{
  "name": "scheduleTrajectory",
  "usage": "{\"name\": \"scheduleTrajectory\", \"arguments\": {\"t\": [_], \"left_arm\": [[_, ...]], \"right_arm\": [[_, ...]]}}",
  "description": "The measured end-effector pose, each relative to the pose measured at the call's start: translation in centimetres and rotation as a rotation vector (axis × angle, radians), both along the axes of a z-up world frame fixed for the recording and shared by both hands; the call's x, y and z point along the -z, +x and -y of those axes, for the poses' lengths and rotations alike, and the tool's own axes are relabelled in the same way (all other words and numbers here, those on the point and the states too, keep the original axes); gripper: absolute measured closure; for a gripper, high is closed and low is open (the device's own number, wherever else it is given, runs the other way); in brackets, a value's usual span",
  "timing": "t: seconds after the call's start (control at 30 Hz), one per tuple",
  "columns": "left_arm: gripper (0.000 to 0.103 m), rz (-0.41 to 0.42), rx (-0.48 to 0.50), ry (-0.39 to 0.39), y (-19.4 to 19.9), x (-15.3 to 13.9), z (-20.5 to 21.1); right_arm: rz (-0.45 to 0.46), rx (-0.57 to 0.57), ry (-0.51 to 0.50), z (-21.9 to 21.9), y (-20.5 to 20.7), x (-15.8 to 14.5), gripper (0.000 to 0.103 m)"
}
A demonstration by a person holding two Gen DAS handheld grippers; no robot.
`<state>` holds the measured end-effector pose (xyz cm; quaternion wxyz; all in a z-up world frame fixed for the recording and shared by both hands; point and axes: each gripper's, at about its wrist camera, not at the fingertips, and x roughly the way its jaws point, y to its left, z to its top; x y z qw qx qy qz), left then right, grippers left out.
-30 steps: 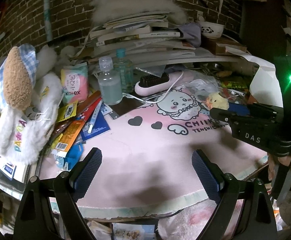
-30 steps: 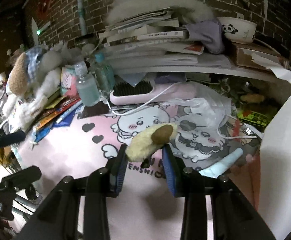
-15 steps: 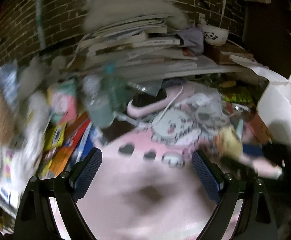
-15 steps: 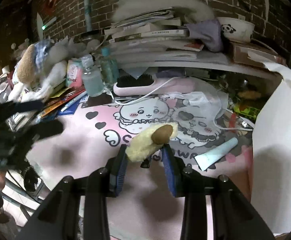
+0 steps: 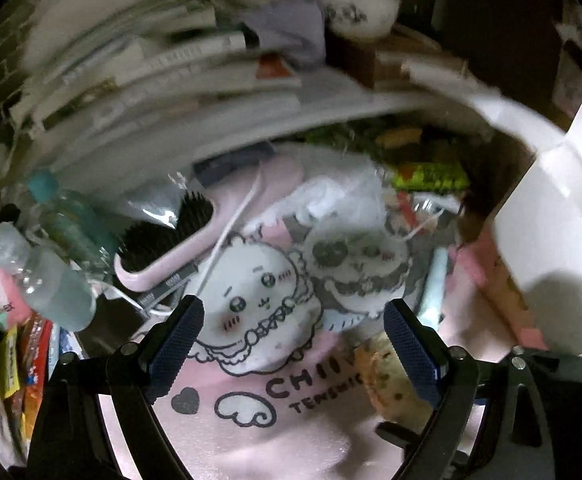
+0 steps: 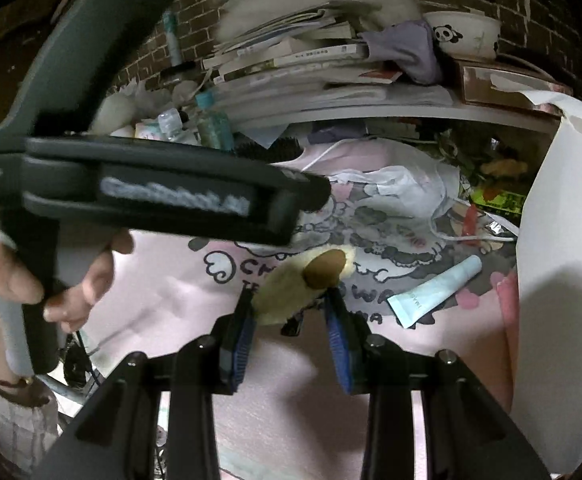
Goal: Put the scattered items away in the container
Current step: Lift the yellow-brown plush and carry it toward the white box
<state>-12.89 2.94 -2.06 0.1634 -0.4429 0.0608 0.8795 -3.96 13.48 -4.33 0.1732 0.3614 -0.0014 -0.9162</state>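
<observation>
My right gripper (image 6: 289, 296) is shut on a fluffy yellow plush toy with a brown end (image 6: 295, 286), holding it just above the pink cartoon mat (image 6: 171, 288). The same toy (image 5: 387, 376) shows in the left wrist view, low and behind the right finger. A white box (image 6: 563, 240) stands open at the right edge of the mat. My left gripper (image 5: 294, 312) is open and empty over the mat's printed characters. Its black body (image 6: 151, 196), held by a hand (image 6: 79, 280), crosses the right wrist view. A pale blue tube (image 6: 435, 290) lies on the mat beside the box.
A pink hairbrush (image 5: 179, 248) with a white cable, two clear bottles (image 5: 63, 292) and snack packets (image 5: 23, 360) crowd the left side. A white mask or bag (image 6: 403, 196) lies at the back. Stacked books (image 6: 299, 60) and a panda bowl (image 6: 463, 34) sit on the shelf above.
My left gripper has swept to the right across the mat towards the white box, still open, and now crosses the right wrist view. The right gripper keeps the plush toy, almost still.
</observation>
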Motion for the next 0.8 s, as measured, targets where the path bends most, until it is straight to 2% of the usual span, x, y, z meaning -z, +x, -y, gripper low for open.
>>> {"name": "scheduleTrajectory", "arguments": {"t": [0.07, 0.47, 0.57, 0.6, 0.63, 0.8], "left_arm": [[0.013, 0.017, -0.002, -0.032, -0.2, 0.6, -0.2], [0.012, 0.102, -0.013, -0.061, -1.3, 2.7, -0.5], [0.012, 0.110, -0.022, -0.092, -1.5, 3.3, -0.4], [0.012, 0.115, -0.026, -0.102, -1.6, 3.6, -0.4], [0.012, 0.122, -0.028, -0.105, -1.7, 3.8, -0.3], [0.012, 0.125, -0.027, -0.084, -1.6, 4.0, 0.0]], "right_arm": [[-0.004, -0.001, -0.004, 0.0, 0.2, 0.0, 0.071], [-0.016, 0.010, -0.008, -0.8, 1.5, -0.4, 0.071], [-0.011, 0.015, -0.013, -1.2, 1.7, -0.3, 0.071], [-0.013, 0.015, -0.015, -1.3, 1.9, -0.3, 0.072], [-0.018, 0.015, -0.015, -1.3, 2.0, -0.4, 0.078], [-0.022, 0.020, 0.010, -1.4, 2.3, -0.4, 0.079]]}}
